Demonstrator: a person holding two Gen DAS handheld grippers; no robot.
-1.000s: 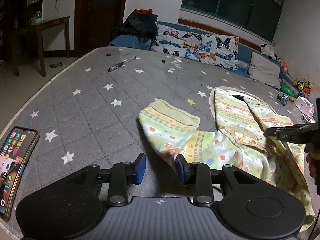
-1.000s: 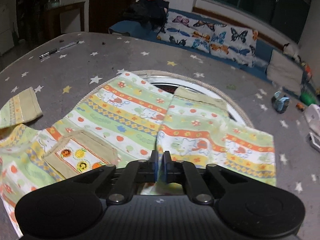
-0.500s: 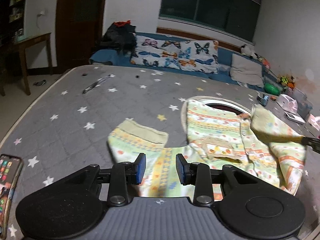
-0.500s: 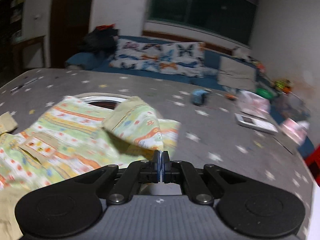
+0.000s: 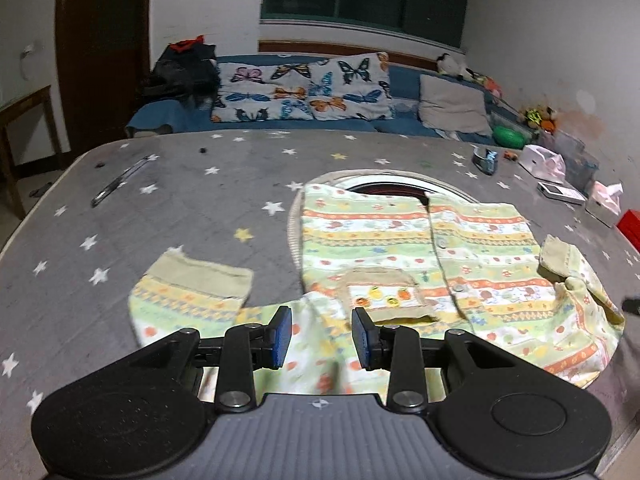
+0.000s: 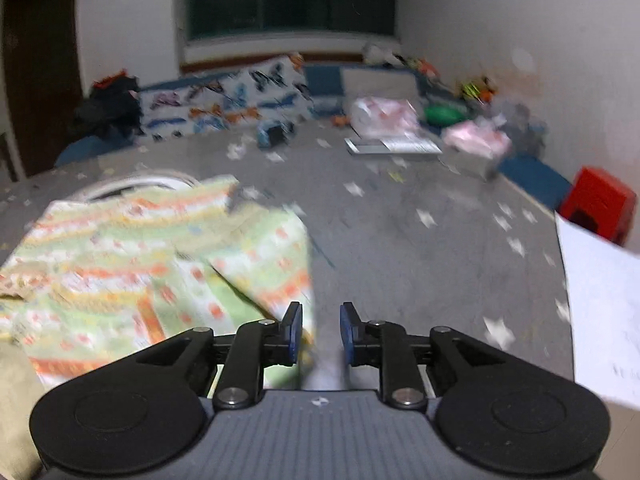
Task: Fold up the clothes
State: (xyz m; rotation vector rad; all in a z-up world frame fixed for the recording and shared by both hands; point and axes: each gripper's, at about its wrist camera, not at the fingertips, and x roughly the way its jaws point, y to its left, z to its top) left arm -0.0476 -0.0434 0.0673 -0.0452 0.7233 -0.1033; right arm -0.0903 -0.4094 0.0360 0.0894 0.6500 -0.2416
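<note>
Released now, shirt (image 6: 160, 264) lies seemingly just left of right fingers (image 6: 295, 330).

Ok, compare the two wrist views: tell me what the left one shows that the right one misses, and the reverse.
Only the left wrist view shows the pen, the shirt's pocket and the outstretched sleeve on the near left. Only the right wrist view shows the red stool and the white paper. Both show the patterned shirt on the starred grey cover, the butterfly pillow, and an open claw: left, right.
</note>
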